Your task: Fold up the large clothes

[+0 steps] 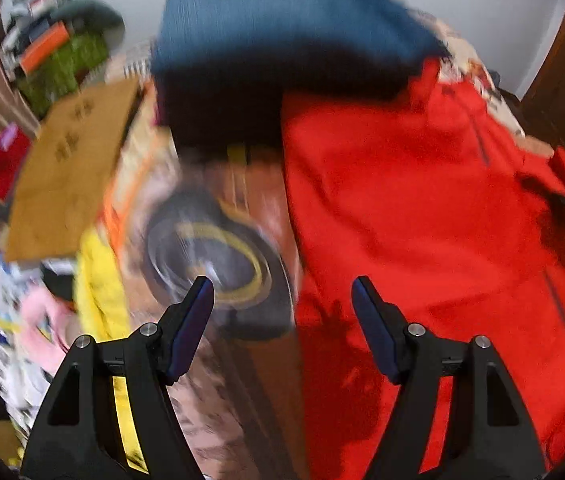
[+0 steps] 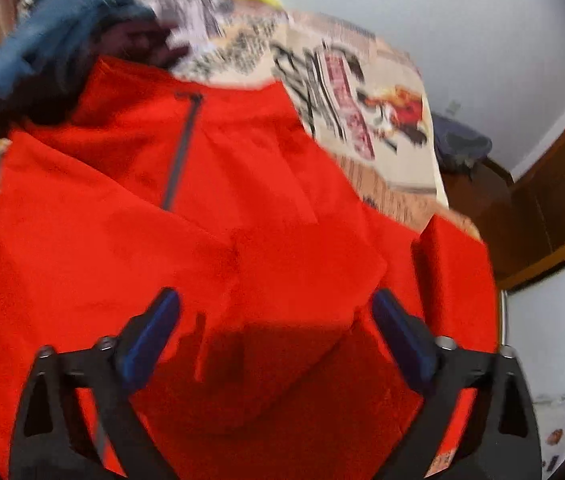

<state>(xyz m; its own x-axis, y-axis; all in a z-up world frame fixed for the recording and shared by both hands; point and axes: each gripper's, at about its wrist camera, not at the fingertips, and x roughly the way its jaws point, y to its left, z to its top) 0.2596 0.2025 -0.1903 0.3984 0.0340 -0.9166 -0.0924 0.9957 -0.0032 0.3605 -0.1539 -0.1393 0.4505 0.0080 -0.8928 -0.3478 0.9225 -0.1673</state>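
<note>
A large red garment (image 1: 402, 220) with a dark zip (image 2: 180, 152) lies spread on a patterned bedspread (image 1: 210, 248). In the left wrist view my left gripper (image 1: 282, 284) hangs open over the garment's left edge. One finger is above the bedspread, the other above the red cloth, and nothing sits between the pads. In the right wrist view my right gripper (image 2: 274, 294) stands open just above the red garment (image 2: 242, 200), over a folded flap, with no cloth pinched. Both views are blurred.
A heap of blue and dark clothes (image 1: 282, 32) lies at the far end of the bed (image 2: 42, 40). A brown board (image 1: 70, 172), yellow cloth (image 1: 98, 288) and cluttered shelves (image 1: 54, 48) are on the left. On the right stands a wooden door (image 2: 554, 184).
</note>
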